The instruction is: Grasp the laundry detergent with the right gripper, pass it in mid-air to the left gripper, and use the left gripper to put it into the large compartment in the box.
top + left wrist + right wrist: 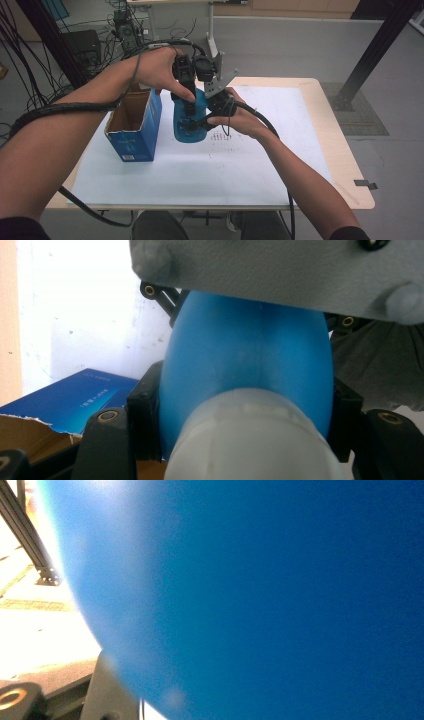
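A blue bottle with a white cap is held above the table between both hands. My left gripper comes down from above, and its black jaws press both sides of the blue bottle just below the cap. My right gripper reaches in from the right and is shut on the bottle's lower body. The blue bottle sits very close to the camera in the right gripper view. The right gripper's grey plate hangs over the bottle's far end.
An open blue cardboard box stands on the table's left side, also seen low down as the blue box. A white sheet covers the wooden table. Cables trail from both grippers, and black frame posts stand behind.
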### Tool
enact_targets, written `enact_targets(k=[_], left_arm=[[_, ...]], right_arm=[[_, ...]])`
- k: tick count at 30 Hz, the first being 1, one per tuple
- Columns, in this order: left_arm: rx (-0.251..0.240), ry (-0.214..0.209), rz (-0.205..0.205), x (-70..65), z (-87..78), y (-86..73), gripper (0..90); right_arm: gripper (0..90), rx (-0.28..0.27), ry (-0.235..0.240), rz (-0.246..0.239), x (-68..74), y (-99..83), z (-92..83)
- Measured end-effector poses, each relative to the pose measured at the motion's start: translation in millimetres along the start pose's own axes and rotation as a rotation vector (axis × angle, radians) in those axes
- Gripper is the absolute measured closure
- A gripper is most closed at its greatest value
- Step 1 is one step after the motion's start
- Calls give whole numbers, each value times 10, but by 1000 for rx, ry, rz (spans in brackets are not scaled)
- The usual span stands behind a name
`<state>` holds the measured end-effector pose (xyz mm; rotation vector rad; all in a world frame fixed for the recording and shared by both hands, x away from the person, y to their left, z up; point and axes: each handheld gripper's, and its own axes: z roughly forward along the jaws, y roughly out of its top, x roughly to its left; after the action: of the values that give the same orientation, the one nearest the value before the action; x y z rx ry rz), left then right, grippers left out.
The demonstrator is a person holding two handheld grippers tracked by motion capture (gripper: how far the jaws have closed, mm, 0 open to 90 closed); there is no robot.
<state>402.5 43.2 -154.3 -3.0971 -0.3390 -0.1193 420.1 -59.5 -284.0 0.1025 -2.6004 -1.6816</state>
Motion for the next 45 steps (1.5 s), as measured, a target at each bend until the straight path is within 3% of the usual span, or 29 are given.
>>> enact_targets(k=[38,43,45], left_arm=[[-8,5,-6,-11,-27,2,374],[-7,1,-9,-7,-31,-2,374],[-13,3,-11,-7,-37,-6,375]], right_arm=[[410,-3,-6,-10,1,12,-21],[345,6,-24,-18,-1,5,-12],[291,6,-29,13,-9,-11,-20]])
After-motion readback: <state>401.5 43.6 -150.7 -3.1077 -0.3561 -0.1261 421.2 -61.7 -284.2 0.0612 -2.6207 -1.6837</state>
